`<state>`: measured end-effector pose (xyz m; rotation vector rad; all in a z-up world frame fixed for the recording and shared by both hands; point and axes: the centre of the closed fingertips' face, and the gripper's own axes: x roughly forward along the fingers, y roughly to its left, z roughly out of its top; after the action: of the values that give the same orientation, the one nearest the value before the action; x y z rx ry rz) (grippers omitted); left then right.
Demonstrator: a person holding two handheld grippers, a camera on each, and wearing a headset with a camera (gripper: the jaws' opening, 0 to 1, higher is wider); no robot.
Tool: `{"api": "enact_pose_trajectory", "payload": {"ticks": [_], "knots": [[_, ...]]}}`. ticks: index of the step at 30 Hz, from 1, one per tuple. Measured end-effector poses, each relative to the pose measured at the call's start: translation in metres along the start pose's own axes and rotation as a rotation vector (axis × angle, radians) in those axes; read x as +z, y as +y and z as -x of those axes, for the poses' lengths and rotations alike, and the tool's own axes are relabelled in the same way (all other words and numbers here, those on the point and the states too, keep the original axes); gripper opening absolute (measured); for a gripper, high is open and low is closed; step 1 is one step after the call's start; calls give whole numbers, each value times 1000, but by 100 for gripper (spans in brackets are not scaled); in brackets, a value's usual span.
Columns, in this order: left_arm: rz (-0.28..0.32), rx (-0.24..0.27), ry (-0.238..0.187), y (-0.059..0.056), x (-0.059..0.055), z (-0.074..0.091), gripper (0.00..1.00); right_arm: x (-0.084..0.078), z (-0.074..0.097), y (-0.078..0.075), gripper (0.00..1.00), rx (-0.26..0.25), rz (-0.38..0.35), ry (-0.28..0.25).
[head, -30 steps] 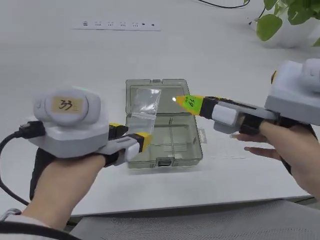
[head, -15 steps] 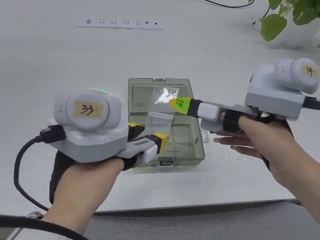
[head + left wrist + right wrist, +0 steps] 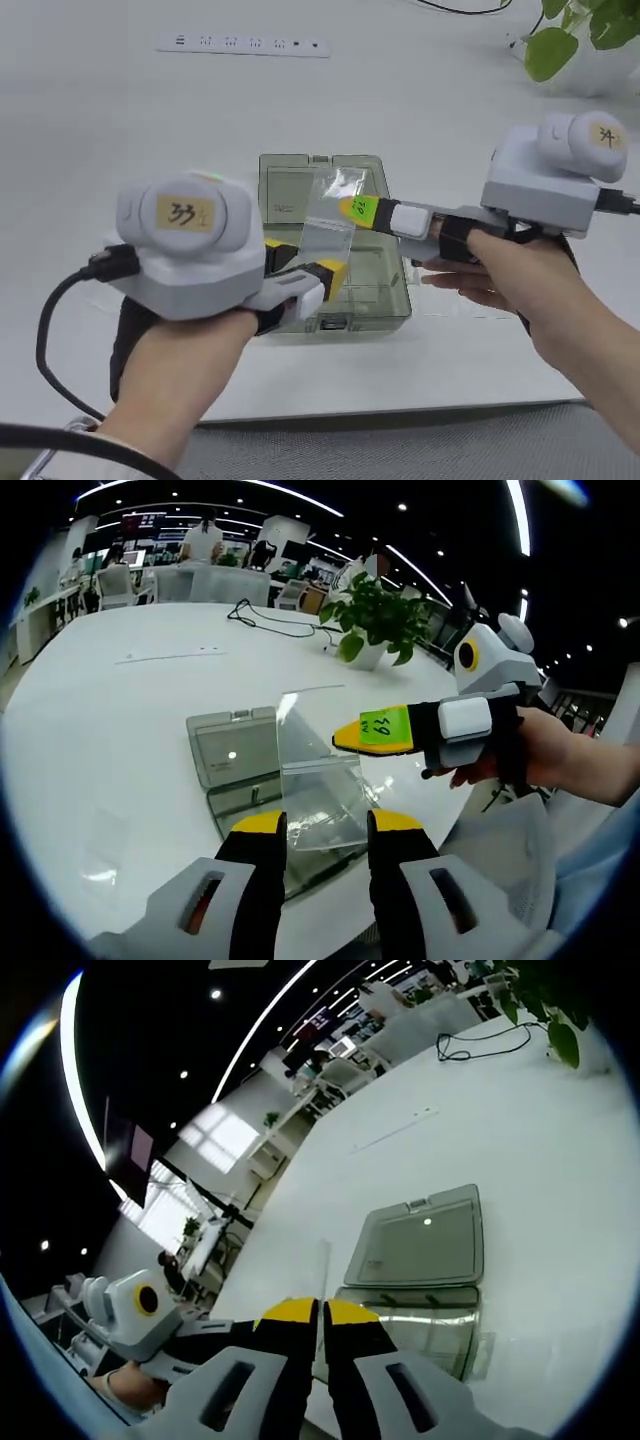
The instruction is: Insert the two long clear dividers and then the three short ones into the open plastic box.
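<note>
Over the open plastic box (image 3: 395,305), toward the table's (image 3: 120,120) front edge, the right gripper (image 3: 356,210) pinches a clear divider (image 3: 322,235) by its upper edge. It looks thin, light, stiff and slippery, so it is best held at a flat edge. The right gripper view shows it edge-on between closed jaws. The left gripper view shows its broad face before the left gripper (image 3: 325,825), jaws apart, perhaps not touching.

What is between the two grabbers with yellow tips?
A clear plastic divider sheet, in the left gripper view: the right gripper pinches it, and its lower edge hangs near the left gripper.
</note>
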<state>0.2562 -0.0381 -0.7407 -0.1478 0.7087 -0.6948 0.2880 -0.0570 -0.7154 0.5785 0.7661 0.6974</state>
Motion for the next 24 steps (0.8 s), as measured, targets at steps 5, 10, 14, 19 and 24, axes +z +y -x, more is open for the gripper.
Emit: {"api": "enact_pose_trajectory", "payload": {"ticks": [5, 10, 14, 19, 24], "knots": [[25, -6, -5, -1, 0, -1, 30, 2, 0, 2, 3, 6, -10, 6], [77, -18, -14, -3, -1, -4, 30, 3, -1, 3, 2, -9, 27, 30], [94, -23, -14, -4, -2, -5, 30, 2, -1, 4, 2, -15, 57, 53], [85, -18, -17, -2, -3, -6, 30, -1, -3, 4, 2, -21, 74, 82], [81, -18, -21, -4, -5, -5, 31, -1, -2, 1, 2, -24, 80, 100]]}}
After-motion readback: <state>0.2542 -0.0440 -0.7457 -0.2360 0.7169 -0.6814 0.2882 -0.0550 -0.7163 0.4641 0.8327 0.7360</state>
